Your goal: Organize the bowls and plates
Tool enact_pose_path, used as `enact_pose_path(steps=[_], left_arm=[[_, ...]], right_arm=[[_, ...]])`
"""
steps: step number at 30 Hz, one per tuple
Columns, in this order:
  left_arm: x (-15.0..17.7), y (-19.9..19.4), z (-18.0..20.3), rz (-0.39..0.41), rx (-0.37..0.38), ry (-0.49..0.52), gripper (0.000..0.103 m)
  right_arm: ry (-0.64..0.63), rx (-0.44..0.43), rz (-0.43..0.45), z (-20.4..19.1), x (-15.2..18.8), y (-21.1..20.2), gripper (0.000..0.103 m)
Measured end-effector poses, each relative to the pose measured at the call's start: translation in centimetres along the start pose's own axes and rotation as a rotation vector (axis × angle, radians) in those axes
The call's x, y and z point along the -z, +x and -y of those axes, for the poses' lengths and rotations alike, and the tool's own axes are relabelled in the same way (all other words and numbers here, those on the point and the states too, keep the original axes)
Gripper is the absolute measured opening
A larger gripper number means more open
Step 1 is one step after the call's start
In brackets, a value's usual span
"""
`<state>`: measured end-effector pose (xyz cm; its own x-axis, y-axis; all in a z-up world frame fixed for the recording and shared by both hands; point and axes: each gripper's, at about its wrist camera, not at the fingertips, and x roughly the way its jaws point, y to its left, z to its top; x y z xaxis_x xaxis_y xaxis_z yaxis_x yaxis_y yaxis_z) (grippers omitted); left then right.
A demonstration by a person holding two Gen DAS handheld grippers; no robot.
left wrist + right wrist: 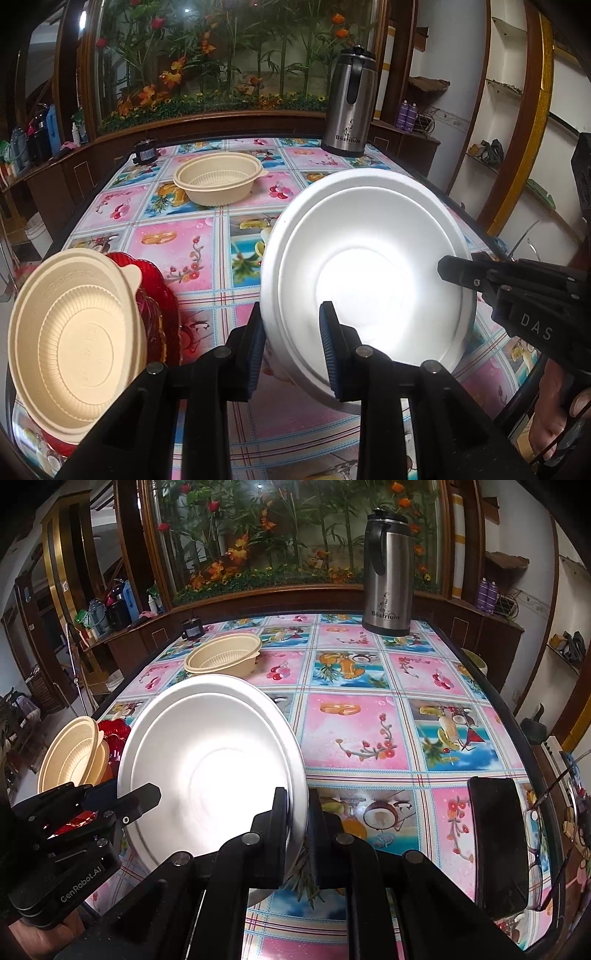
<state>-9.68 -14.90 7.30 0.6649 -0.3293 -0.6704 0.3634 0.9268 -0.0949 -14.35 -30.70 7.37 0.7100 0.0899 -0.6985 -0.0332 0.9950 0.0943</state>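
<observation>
A white bowl [369, 258] hangs tilted over the table, its inside facing both cameras. My left gripper [293, 347] is shut on its lower left rim, one pad inside and one outside. My right gripper [298, 812] is shut on the opposite rim of the white bowl [210, 768]. In the left wrist view, one right finger [461, 273] lies over the bowl's right edge. A beige ribbed bowl [74, 343] leans tilted on red glass plates [155, 295] at the near left. Another beige bowl [218, 182] stands upright farther back on the table.
A steel thermos jug [388, 572] stands at the far right of the flowery tablecloth [362, 731]. A black phone [498, 845] and a pair of glasses [546, 830] lie near the right edge. A small black object [192, 627] sits at the far left corner.
</observation>
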Motion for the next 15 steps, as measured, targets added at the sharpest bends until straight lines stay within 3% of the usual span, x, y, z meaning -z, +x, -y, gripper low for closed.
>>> enact_pose_path(steps=[6, 15], left_arm=[[-0.7, -2.4, -1.8, 0.054, -0.012, -0.034, 0.03], [-1.0, -7.1, -6.5, 0.14, -0.089, -0.104, 0.031]], right_arm=[[-0.03, -0.02, 0.028, -1.5, -1.4, -0.9, 0.011], [-0.057, -0.171, 0.006, -5.6, -4.1, -0.8, 0.011]])
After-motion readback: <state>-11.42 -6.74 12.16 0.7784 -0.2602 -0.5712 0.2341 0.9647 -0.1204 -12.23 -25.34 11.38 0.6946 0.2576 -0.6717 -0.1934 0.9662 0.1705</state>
